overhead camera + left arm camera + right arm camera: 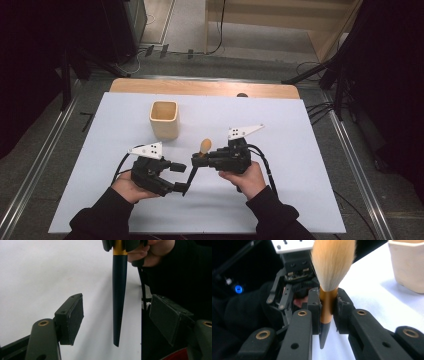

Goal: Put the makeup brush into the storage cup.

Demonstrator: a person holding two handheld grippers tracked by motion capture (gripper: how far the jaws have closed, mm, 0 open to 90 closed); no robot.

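A makeup brush (pixel 332 262) with tan bristles, a gold collar and a dark tapered handle (pixel 119 302) stands upright, bristles up. My right gripper (pixel 328 311) is shut on the gold collar and holds the brush above the table. In the high view the brush (pixel 205 145) is near the middle of the white mat, with the right gripper (pixel 200 159) beside it. My left gripper (pixel 119 317) is open. The handle hangs between its two pads (pixel 72 317) without touching either. In the high view the left gripper (pixel 184 177) sits just left of the handle's lower end.
A light wooden square cup (pixel 164 119) stands upright on the white mat (pixel 300 150) behind the left hand; its side is in the right gripper view too (pixel 408 265). Metal rails run along both sides of the table, and cables lie on the floor beyond it.
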